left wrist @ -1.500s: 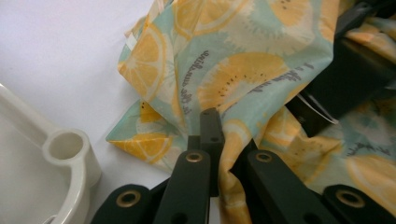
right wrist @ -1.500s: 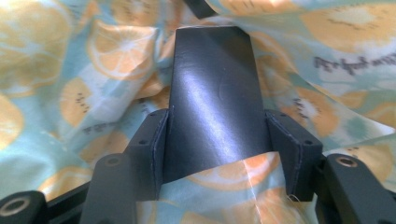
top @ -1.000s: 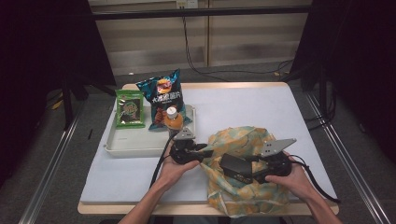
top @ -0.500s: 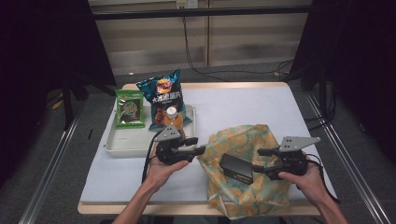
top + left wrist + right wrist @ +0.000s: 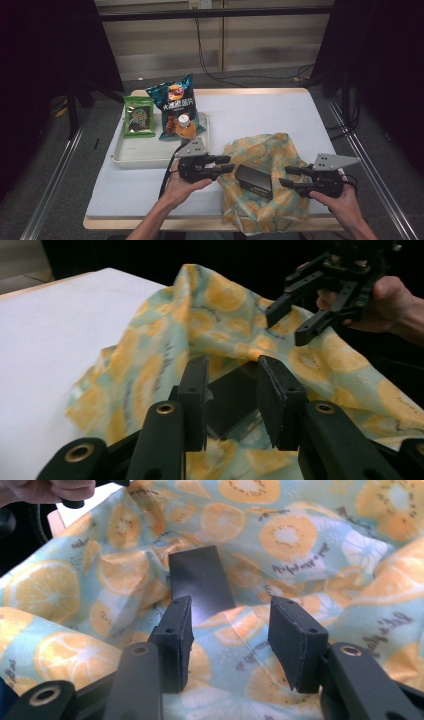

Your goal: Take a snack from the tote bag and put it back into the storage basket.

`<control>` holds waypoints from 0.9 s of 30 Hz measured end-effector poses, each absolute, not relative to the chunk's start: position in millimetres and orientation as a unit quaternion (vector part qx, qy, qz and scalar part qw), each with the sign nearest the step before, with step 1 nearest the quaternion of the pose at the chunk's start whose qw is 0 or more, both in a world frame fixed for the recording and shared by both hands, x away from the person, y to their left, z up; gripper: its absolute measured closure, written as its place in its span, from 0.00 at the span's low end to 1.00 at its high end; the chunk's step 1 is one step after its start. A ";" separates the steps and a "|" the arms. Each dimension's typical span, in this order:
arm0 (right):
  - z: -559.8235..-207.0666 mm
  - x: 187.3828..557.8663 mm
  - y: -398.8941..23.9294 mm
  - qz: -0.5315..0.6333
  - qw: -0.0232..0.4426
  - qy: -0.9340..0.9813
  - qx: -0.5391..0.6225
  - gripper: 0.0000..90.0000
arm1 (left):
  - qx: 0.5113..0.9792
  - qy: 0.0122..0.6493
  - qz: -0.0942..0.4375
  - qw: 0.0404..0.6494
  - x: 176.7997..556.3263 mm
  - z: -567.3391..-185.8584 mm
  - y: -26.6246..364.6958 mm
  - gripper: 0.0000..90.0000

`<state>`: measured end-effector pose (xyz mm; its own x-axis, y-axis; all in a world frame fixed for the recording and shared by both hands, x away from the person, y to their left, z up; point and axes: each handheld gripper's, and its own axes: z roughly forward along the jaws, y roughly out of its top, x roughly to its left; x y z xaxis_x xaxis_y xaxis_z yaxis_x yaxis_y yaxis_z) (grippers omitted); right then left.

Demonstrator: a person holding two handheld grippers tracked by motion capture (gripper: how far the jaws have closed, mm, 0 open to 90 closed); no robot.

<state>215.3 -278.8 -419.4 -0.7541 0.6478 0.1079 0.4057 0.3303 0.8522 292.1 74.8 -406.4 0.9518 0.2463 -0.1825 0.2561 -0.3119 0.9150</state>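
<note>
A cloth bag (image 5: 270,150) printed with orange slices lies at the table's front right, and a black box (image 5: 254,179) rests on it. My left gripper (image 5: 227,164) hovers at the bag's left edge and points right toward the box. Its jaws have just been closing, with nothing pressed between them. In the left gripper view the box (image 5: 232,400) shows beyond the gap of that gripper (image 5: 232,372). My right gripper (image 5: 286,176) hangs over the bag's right side and points left. It too has just been closing and grips nothing. Its own view has the box (image 5: 197,577) just past the right gripper (image 5: 230,615).
A white tray (image 5: 145,159) at the left holds a blue chips bag (image 5: 176,102), a green packet (image 5: 139,116) and an orange bottle (image 5: 185,127). A white cover spreads over the table (image 5: 260,110). Cables trail from both grippers toward the front edge.
Both grippers have drawn apart from the bag's middle, the left going left and up, the right going right. The bag lies wider open around the box.
</note>
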 end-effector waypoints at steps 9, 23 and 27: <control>-428.3 211.6 -281.0 0.466 0.124 0.808 0.339 0.52 | 0.827 0.134 -0.029 0.545 300.4 -415.8 44.4 0.72; -433.1 211.7 -284.1 0.455 0.129 0.807 0.353 0.49 | 0.870 0.091 -0.034 0.484 315.4 -435.2 10.4 0.61; -431.0 213.4 -284.4 0.457 0.130 0.806 0.353 0.48 | 0.878 0.073 -0.034 0.472 317.3 -436.8 4.1 0.54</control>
<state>213.4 -284.4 -431.0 -0.7165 0.6884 0.1126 0.4499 0.3328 0.8288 317.3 4.1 -436.8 0.9871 0.0950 -0.1289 0.1599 -0.5437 0.8239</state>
